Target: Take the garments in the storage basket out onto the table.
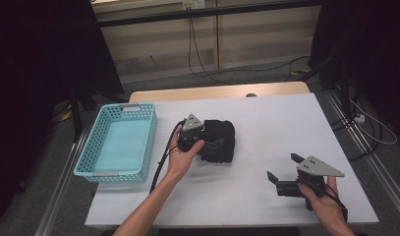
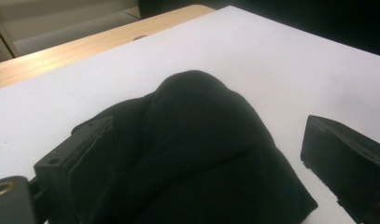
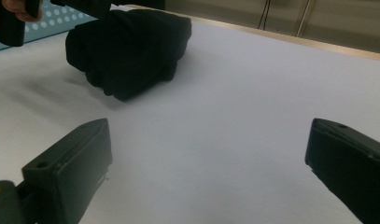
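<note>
Black, soft, bunched cloth bundle mid-table on the white sheet, just right of the turquoise basket. Straddled by the left gripper, jaws spread wide to either side, not yet pinching. Best closed low and deep over the thick fold before lifting toward the basket; right gripper idle, jaws apart, well clear.

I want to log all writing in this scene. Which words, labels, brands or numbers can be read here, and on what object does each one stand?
None can be read: the black cloth bundle, the turquoise basket, the white table cover and both grippers carry no legible writing.
</note>
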The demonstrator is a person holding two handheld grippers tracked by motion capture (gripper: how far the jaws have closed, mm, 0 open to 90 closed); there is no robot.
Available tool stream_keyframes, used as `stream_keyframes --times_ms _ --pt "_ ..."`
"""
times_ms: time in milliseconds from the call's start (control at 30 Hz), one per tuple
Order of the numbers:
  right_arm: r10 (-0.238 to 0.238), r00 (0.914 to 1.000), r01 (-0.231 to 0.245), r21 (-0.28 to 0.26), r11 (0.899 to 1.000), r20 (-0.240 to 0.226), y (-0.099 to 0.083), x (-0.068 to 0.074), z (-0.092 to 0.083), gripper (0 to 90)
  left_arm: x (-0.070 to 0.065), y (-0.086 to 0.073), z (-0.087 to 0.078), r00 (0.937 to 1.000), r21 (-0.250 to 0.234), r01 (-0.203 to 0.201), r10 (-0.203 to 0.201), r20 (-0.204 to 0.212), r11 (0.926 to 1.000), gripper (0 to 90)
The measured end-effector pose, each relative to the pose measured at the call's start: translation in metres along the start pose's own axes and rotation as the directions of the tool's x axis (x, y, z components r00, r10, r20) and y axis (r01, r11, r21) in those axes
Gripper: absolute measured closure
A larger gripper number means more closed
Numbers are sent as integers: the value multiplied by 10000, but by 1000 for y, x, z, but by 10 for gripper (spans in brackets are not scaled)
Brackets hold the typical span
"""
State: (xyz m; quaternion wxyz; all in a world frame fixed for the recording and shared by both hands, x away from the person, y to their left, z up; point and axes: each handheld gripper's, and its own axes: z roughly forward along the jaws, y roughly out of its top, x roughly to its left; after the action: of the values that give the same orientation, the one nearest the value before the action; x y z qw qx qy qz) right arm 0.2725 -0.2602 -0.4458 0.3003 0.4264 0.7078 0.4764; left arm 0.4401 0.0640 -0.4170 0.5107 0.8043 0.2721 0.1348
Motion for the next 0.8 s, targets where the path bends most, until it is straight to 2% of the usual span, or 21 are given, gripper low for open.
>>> stream_keyframes --times_ms 133,267,333,433,500,600,800 --pt "-5 10000 5 -42 10000 22 0 0 -2 4 1 1 -8 9999 113 -136 137 -54 9998 46" --pt "-3 10000 3 -60 10000 17 0 1 -3 3 2 1 -18 9999 80 -108 109 -97 9999 47" --pt "-1 10000 1 -47 10000 28 0 1 -3 3 2 0 -24 9995 -8 -262 262 -149 9997 46" --pt "15 10000 -15 -32 10000 72 0 0 -2 3 1 -3 -32 9990 -150 -290 285 -344 9995 46" --pt "18 10000 -18 -25 10000 87 0 0 -2 3 1 -5 -37 9990 -139 -307 303 -341 9994 46" --pt "19 10000 -19 -38 10000 95 0 1 -3 3 -2 -7 -45 9993 -413 -304 295 -223 9987 42" --pt "24 9999 -23 -55 10000 104 0 1 -3 3 -6 -8 -60 9973 -444 -360 330 -655 9984 41"
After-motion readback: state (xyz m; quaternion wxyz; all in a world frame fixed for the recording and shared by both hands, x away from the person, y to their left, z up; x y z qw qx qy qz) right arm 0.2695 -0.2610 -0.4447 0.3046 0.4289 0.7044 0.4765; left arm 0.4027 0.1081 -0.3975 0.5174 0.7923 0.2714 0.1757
